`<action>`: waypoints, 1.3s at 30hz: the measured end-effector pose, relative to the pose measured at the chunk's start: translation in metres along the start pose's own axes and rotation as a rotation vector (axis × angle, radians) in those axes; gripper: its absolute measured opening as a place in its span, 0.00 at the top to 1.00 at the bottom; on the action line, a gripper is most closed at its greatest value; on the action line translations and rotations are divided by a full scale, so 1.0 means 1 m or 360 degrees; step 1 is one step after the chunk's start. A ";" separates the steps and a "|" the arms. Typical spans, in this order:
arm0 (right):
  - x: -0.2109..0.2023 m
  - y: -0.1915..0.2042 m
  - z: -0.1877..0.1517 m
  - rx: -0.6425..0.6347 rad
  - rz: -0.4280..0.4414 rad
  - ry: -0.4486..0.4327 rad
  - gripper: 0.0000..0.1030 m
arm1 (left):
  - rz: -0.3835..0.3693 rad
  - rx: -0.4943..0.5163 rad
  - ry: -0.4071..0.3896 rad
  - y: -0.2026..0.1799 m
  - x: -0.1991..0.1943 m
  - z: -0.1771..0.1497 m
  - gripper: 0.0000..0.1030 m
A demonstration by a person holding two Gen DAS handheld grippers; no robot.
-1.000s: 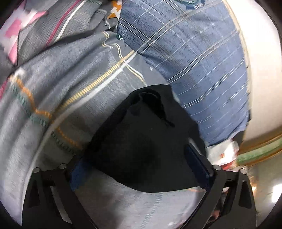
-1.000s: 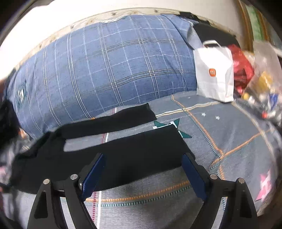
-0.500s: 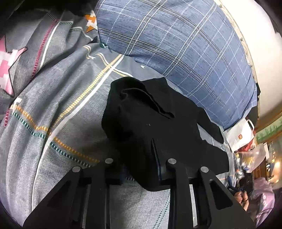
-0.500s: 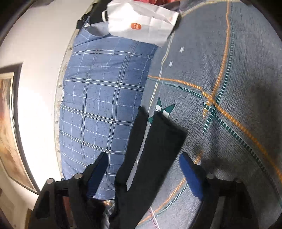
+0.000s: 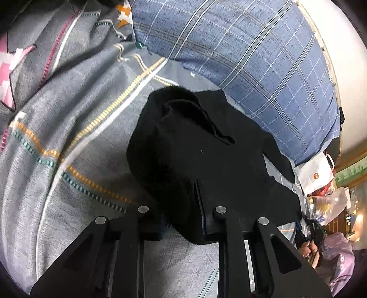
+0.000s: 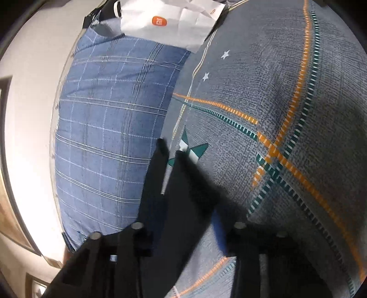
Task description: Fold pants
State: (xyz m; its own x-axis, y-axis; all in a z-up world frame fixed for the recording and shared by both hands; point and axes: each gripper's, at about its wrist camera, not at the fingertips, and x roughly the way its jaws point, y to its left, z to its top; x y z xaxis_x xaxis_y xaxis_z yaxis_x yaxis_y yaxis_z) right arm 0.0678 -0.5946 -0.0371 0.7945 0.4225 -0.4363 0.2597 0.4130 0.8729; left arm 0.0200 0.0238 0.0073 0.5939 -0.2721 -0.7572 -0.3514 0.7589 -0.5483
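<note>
Both grippers sit low over black pants (image 5: pixel 206 146) spread on a grey bedsheet (image 5: pixel 75 128) with orange, teal and white stitched lines. Left gripper (image 5: pixel 181 220) has its two fingers drawn close together, pinching a bunched edge of the pants at the waist end, where the fabric bulges up between them; a crumpled fold of cloth rises further ahead. Right gripper (image 6: pixel 185 229) is at the leg end, and the nearer of the two pant legs (image 6: pixel 183 199) runs down between its fingers; these stand narrowly apart with the blue pad of the right finger visible beside the cloth, but motion blur and shadow keep me from telling whether they actually clamp it. Farther pant leg (image 6: pixel 156 174) lies just beside the first, its hem touching a blue plaid pillow (image 6: pixel 110 137) that borders the sheet. White paper bag (image 6: pixel 169 20) with an orange logo rests at the far end of the pillow.
</note>
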 end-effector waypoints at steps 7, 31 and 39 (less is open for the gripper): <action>-0.004 0.007 -0.004 -0.0176 -0.0120 -0.0025 0.96 | 0.0025 0.0054 -0.0112 -0.007 -0.012 0.000 0.89; -0.051 0.007 -0.069 -0.0326 -0.0450 0.0208 0.96 | 0.0176 -0.0191 -0.0091 0.077 -0.107 -0.044 0.95; -0.077 0.065 -0.075 -0.0737 -0.0645 -0.0196 0.96 | 0.0507 0.0099 -0.0396 0.039 -0.136 -0.036 0.94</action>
State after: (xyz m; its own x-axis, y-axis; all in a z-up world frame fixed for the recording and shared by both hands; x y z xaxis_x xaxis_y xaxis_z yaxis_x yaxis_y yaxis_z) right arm -0.0179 -0.5395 0.0371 0.7473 0.0744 -0.6603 0.3108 0.8392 0.4463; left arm -0.1009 0.0688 0.0759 0.6220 0.1283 -0.7724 -0.5063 0.8184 -0.2718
